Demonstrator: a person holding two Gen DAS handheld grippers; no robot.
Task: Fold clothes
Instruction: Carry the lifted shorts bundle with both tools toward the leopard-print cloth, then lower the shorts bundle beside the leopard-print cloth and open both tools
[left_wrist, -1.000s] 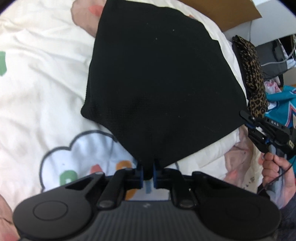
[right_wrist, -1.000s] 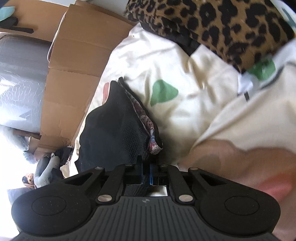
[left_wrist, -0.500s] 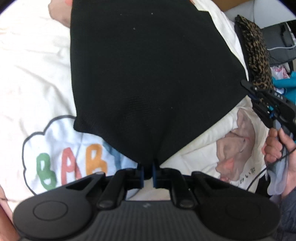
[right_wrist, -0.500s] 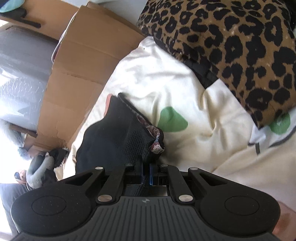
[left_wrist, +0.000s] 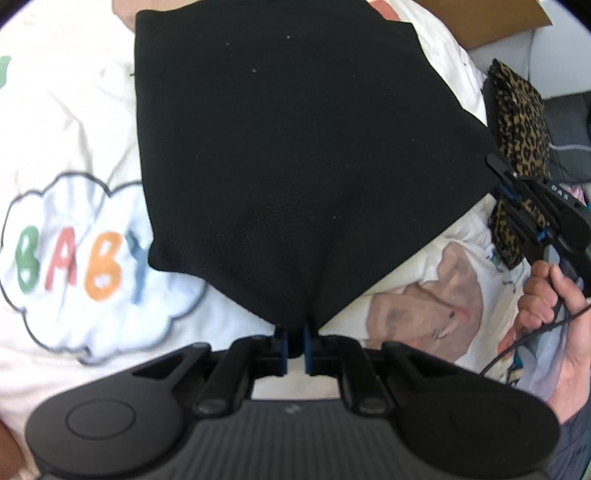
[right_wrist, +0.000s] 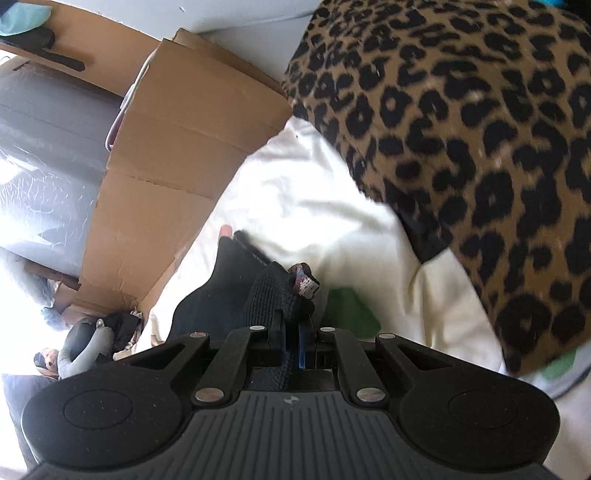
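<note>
**Black top pinched at two corners**

Both grippers are clamped on the black knit garment. The left gripper pinches its near corner, the right gripper its right corner. The cloth is stretched over a cream printed bedsheet, with a leopard-print cushion on the right.

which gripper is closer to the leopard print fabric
Right. The right gripper, shut on the black garment, sits right beside the leopard print fabric; the left gripper grips the garment's opposite corner, farther away.

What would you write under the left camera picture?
Both grippers, left gripper and right gripper, pinch corners of a black garment.
</note>
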